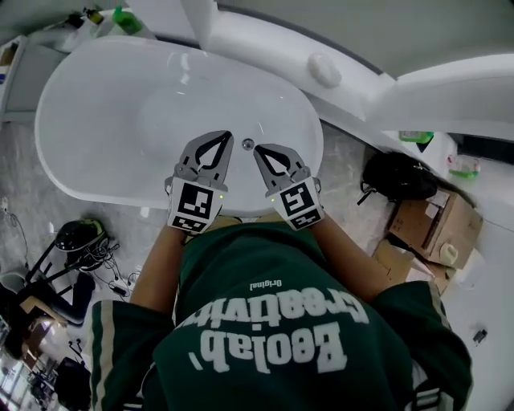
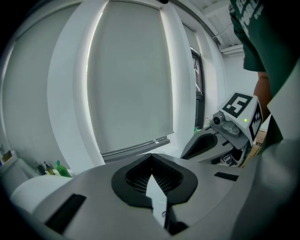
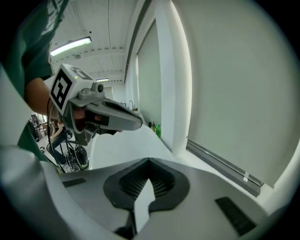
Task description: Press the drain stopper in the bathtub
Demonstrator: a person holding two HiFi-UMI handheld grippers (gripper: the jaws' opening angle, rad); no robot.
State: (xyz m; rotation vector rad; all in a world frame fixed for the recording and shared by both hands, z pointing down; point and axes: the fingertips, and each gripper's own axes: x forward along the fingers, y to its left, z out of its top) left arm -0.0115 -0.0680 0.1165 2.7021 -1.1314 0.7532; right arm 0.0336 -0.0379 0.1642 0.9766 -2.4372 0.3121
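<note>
In the head view a small round chrome drain stopper [image 1: 248, 144] sits on the floor of the white bathtub [image 1: 88, 120], near its near wall. My left gripper [image 1: 228, 136] is held over the tub just left of the stopper, jaws shut on nothing. My right gripper [image 1: 258, 151] is just right of the stopper, also shut and empty. Both tips point toward the stopper from either side; contact cannot be told. In the left gripper view the left gripper [image 2: 151, 158] is shut, with the right gripper [image 2: 220, 133] beside it. The right gripper view shows the shut right gripper [image 3: 149, 161] and the left gripper [image 3: 105, 115]. Neither gripper view shows the stopper.
Green bottles [image 1: 126, 18] stand on the ledge behind the tub. A white round knob [image 1: 324, 69] sits on the ledge at the right. On the floor are a black bag [image 1: 397, 177] and cardboard boxes [image 1: 426, 229] to the right, and black gear with cables [image 1: 76, 241] to the left.
</note>
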